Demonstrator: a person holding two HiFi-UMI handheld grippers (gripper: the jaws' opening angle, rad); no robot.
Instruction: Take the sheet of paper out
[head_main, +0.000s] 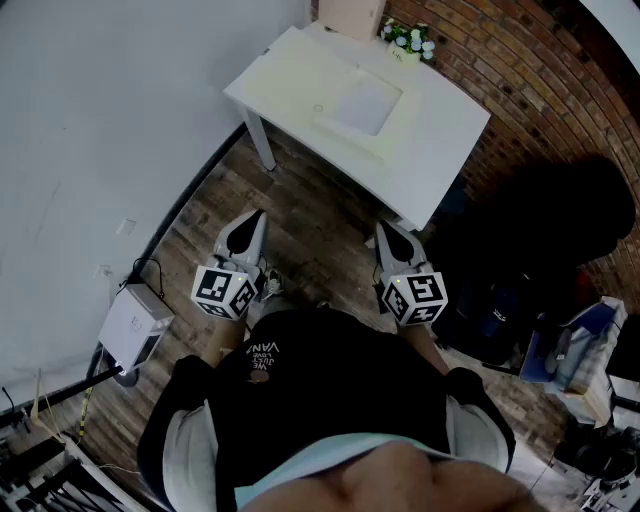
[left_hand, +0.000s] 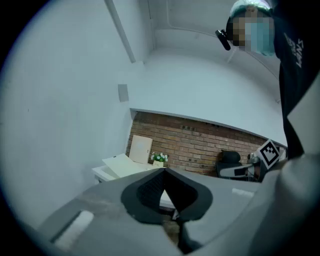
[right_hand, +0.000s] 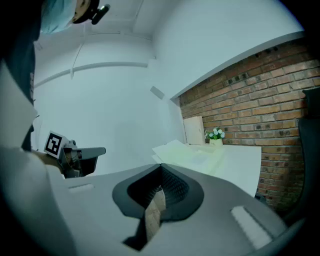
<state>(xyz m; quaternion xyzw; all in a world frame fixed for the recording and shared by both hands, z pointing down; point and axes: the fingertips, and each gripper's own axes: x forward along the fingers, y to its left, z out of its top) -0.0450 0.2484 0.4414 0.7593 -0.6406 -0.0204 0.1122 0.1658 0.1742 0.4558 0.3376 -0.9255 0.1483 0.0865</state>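
Note:
A white table (head_main: 440, 150) stands ahead against the brick wall. On it lies a large cream folder (head_main: 300, 80), and a paler sheet of paper (head_main: 368, 105) rests on the folder's right part. The folder (left_hand: 122, 164) (right_hand: 185, 152) also shows in both gripper views, flat on the tabletop. My left gripper (head_main: 257, 218) and right gripper (head_main: 384, 232) hang side by side over the wooden floor, short of the table's near edge. Both are shut with nothing between the pads, jaws meeting in the left gripper view (left_hand: 165, 172) and the right gripper view (right_hand: 161, 167).
A small pot of white flowers (head_main: 408, 40) and a leaning tan board (head_main: 350, 15) stand at the table's far end. A white box (head_main: 135, 325) with cables sits on the floor at left. A black chair (head_main: 560, 230) and bags crowd the right side.

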